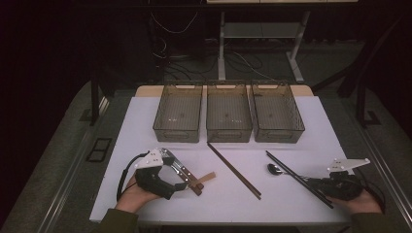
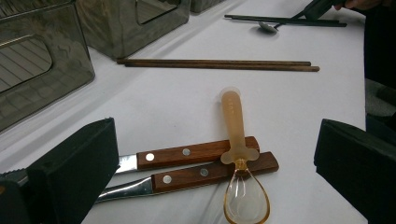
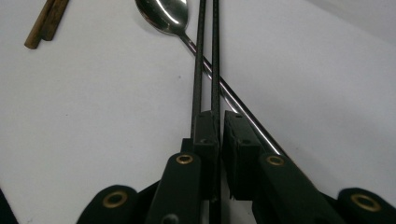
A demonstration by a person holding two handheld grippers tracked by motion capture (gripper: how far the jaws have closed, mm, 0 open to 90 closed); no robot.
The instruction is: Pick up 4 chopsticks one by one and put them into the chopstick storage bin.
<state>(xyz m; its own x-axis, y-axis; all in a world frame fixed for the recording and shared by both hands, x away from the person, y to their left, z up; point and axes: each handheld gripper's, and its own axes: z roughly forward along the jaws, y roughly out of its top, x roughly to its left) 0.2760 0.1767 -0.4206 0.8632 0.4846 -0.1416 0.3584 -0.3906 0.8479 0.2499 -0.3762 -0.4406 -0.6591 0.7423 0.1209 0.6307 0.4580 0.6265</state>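
A: Nearest the lens, R gripper (image 3: 215, 122) – jaws squeezed together on the black chopsticks (image 3: 207, 56). At least one stick runs down btwn the pads; can't tell if both are pinched.

B: And the metal spoon (image 3: 163, 14)?

A: Lying under the chopsticks, handle crossing beneath them at an angle, bowl just to one side of the sticks. Not gripped as far as I can see. From above, that pair sits near the table's right front, w/ the person's hand behind the gripper.

B: L side?

A: L gripper (image 2: 219, 177) jaws wide apart, nothing clamped. Btwn them on the white table (image 1: 145, 121): two wood-handled knives (image 2: 196, 163) side by side, touching, w/ a clear amber spoon (image 2: 236, 140) laid across the handles, bowl toward the camera.

B: Anything mid-table?

A: Brown wooden chopsticks (image 1: 234, 170), pair together, diagonal, well apart from both grippers. Three smoky transparent bins (image 1: 228, 114) in a row along the far edge, side by side.
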